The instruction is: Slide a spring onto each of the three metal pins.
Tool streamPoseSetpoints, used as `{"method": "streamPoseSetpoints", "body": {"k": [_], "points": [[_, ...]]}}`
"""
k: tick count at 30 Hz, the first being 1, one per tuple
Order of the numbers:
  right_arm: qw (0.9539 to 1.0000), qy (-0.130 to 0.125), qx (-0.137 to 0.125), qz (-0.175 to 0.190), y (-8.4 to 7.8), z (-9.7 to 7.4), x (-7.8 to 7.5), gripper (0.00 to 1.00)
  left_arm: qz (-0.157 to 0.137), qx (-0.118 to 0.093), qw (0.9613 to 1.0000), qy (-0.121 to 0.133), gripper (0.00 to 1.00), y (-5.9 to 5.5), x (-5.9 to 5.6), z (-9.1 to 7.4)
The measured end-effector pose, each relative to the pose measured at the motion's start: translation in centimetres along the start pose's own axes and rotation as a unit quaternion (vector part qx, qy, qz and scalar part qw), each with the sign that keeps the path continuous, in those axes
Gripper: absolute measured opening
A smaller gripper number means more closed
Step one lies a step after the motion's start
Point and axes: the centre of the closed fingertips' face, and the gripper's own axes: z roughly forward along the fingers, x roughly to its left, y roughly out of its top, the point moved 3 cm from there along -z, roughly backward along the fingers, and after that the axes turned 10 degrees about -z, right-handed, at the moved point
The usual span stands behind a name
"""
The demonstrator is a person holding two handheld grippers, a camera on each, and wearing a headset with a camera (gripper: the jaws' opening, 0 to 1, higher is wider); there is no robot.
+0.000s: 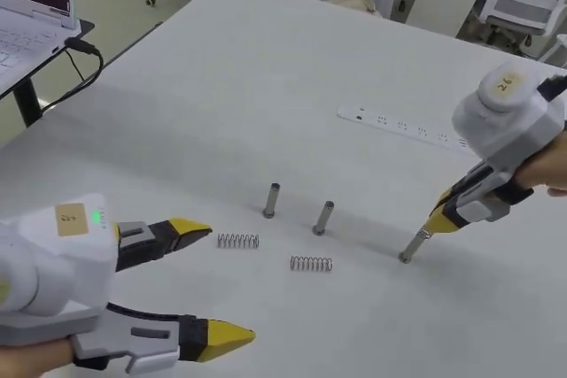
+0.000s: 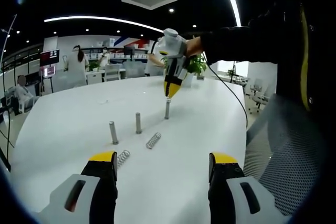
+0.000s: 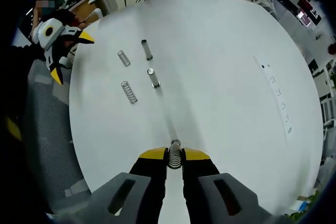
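Pinched in the narrow jaws of the right gripper (image 3: 175, 156): a short, bright coil spring (image 3: 174, 159), set at the top of the end pin (image 1: 411, 248). On the white table (image 1: 266, 86), middle pin (image 1: 323, 218) and far pin (image 1: 271, 200) upright, grey and smooth, with a loose spring (image 1: 237, 241) and a second spring (image 1: 310, 263) lying flat just beside. Near them, the left gripper (image 1: 221, 285), jaws spread wide, holding nothing.
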Motion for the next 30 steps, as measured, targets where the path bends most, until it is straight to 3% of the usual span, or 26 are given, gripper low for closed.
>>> {"method": "streamPoseSetpoints", "body": {"k": [30], "points": [[0.9997,-0.005,0.020,0.015,-0.9,4.5,-0.2,0.08,-0.004,0.004,1.0000,0.002,0.66,-0.1,0.3,0.0]]}}
